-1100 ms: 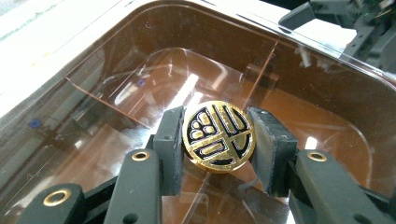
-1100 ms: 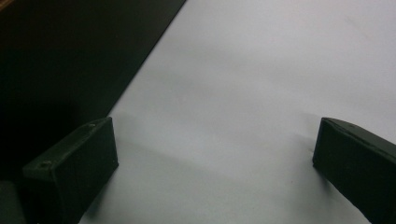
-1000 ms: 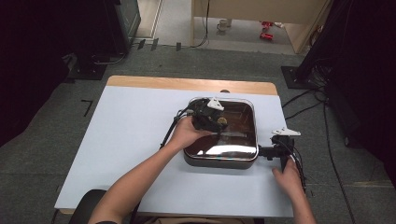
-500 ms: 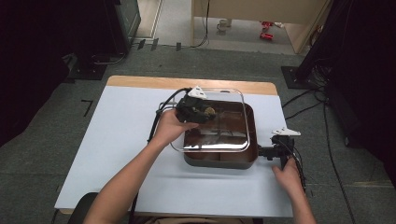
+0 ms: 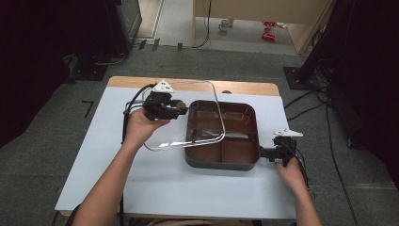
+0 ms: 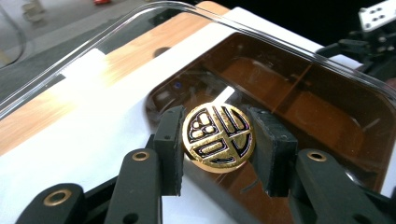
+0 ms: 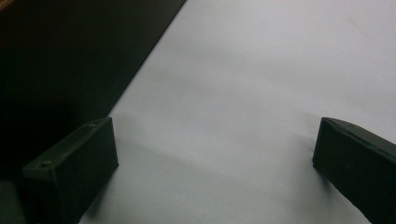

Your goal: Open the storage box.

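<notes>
Lifting the clear lid (image 5: 188, 115) off the brown divided pan (image 5: 225, 134) is largely done: the left hand-held gripper (image 5: 175, 107) is clenched on the lid's gold knob (image 6: 218, 138), and the lid hangs tilted over the pan's 9 o'clock side, part above the pan and part above the bench (image 5: 94, 155). The right hand-held gripper (image 5: 275, 152) sits at the pan's 3 o'clock side by its handle; in the right gripper view its jaws stand apart with nothing between them. Remaining, by judgement: carry the lid clear and set it down on the bench
</notes>
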Motion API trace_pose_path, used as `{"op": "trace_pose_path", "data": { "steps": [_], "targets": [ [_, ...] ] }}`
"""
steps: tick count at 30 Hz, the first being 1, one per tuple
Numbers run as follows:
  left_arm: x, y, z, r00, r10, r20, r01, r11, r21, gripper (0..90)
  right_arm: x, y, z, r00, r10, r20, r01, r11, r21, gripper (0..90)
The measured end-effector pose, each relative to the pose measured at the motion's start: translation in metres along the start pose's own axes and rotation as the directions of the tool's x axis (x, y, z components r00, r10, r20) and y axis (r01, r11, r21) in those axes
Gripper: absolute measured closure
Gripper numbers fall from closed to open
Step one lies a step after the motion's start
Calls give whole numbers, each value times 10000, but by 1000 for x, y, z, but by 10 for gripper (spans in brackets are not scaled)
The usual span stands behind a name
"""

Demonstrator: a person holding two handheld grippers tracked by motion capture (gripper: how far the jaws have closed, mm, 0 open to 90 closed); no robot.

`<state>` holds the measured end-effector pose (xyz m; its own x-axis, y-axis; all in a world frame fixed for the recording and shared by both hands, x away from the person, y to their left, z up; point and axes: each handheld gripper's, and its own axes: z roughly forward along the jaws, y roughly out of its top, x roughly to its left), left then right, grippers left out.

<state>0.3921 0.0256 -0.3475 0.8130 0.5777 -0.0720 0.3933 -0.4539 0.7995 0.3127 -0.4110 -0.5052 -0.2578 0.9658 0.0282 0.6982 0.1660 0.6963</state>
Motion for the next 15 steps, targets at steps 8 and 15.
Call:
{"op": "trace_pose_path", "data": {
  "steps": [8,15],
  "targets": [
    [23,-23,-30,9948,-777,-663,773,9970,-88,589,0,0,0,10000,16,-7,-16,10000,-3,0],
    [37,-40,-48,9857,-1160,-1226,1157,9932,-93,589,0,0,0,10000,19,-8,-19,10000,19,0]
  ]
}}
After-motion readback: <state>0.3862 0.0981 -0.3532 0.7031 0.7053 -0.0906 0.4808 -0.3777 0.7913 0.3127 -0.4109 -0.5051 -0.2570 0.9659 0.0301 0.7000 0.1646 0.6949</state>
